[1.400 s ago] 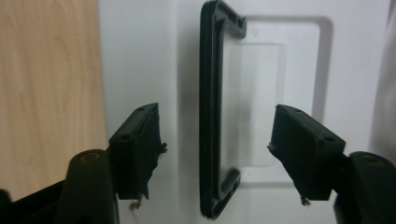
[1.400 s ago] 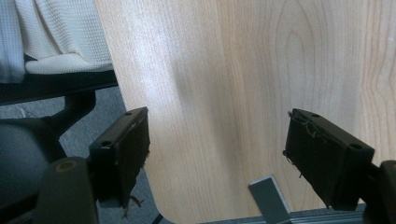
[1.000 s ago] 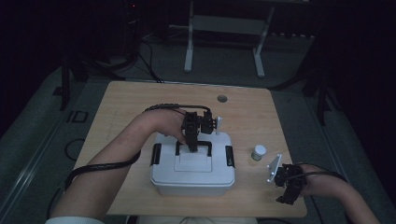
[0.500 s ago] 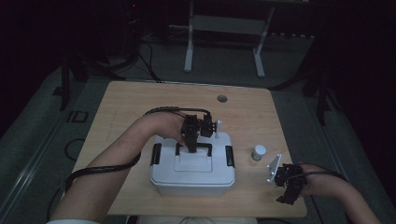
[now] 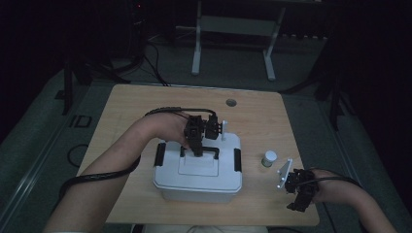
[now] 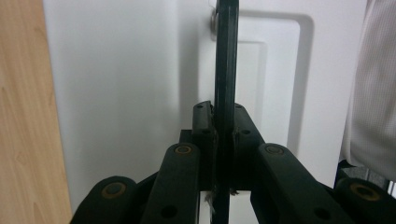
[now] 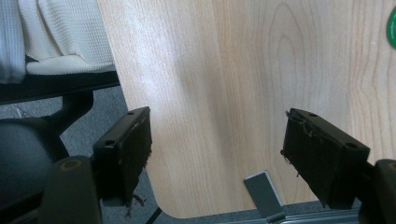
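The left hand-held gripper [image 5: 198,151] is clamped on the rigid black handle [image 6: 226,70] of the white box [image 5: 198,170], probably light plastic, while the right hand-held gripper [image 5: 297,193] rests wide open and empty on the bench [image 5: 145,107].

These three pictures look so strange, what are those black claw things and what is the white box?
A person sits at a light wooden table and holds a black two-jaw tool in each hand. One picture is taken from high above the table. The other two come from little cameras riding on the tools, looking along their jaws.

The left tool has its jaws squeezed shut on the thin black handle on top of the white plastic box with black side clips. In the left tool's own picture you see that handle edge-on, pinched between the jaws.

The right tool rests near the table's front right corner, jaws wide open, holding nothing. Its picture shows bare wood and the table's edge.

A small white-capped jar stands on the table to the right of the box.
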Available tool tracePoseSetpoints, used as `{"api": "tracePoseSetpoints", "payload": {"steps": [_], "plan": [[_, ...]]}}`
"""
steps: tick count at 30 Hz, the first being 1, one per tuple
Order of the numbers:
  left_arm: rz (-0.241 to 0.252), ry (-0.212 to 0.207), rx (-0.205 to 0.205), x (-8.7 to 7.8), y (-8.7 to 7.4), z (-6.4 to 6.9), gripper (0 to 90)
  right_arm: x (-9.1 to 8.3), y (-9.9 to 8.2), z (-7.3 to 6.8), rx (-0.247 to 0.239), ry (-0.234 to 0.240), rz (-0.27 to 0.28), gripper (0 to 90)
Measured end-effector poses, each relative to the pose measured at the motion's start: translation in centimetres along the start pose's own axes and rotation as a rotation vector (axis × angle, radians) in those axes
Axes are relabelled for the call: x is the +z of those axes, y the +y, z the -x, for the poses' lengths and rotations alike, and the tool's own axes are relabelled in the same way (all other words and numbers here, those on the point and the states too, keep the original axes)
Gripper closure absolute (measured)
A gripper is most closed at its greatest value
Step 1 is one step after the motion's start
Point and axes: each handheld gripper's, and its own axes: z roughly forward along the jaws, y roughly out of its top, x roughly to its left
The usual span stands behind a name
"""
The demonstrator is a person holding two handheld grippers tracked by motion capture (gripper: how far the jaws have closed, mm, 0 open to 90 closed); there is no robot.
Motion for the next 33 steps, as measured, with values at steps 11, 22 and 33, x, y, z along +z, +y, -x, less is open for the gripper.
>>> {"api": "tracePoseSetpoints", "payload": {"steps": [11,22,33], "plan": [[0.054,0.030,-0.020,-3.3,-2.7,0.2,83.7,-0.3,0.0,0.2,0.013,-0.018,0.018,16.6],[0.057,0.048,-0.069,-4.3,-6.6,0.7,83.7,-0.1,0.1,0.1,0.018,-0.017,0.023,13.4],[0.081,0.057,-0.162,-5.0,-11.8,1.3,83.7,-0.1,0.4,0.1,0.014,-0.021,0.026,13.4]]}}
